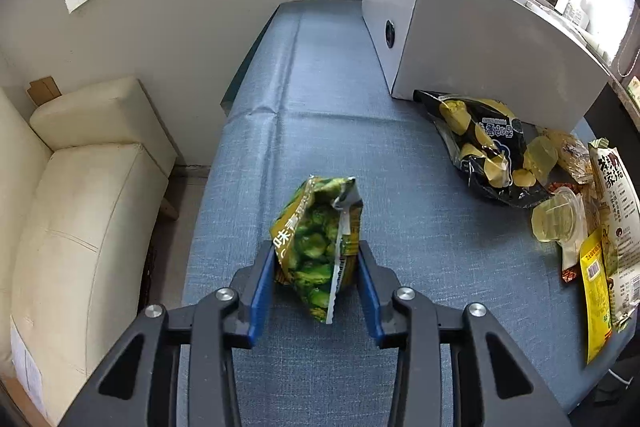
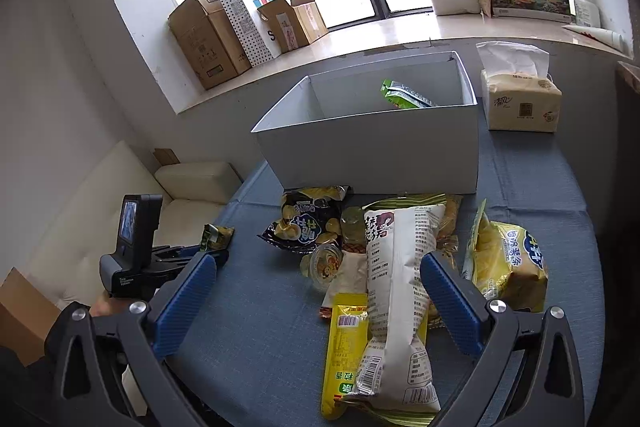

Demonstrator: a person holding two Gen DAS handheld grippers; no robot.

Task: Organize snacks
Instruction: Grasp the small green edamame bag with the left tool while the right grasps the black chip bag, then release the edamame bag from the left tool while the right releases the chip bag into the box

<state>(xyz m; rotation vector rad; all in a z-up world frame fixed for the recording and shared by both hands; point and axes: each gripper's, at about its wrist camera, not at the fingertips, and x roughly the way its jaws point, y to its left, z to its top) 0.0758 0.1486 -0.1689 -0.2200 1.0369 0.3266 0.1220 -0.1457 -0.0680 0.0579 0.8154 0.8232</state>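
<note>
Blue-clothed table [image 1: 320,131]: left gripper [image 1: 316,259] pinches a light, crinkly green snack bag [image 1: 316,243] mid-body; white box [image 1: 480,39] at two o'clock. Right gripper [image 2: 320,275] gapes wide over the pile.

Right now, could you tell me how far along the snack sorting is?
Early on. Done: one green packet already lies inside the white box. In hand: the left tool is shut on a green snack bag above the blue cloth. Left: the black chip bag, the white bag, the yellow packets and jelly cups remain in a pile; the right tool is open over them.
</note>
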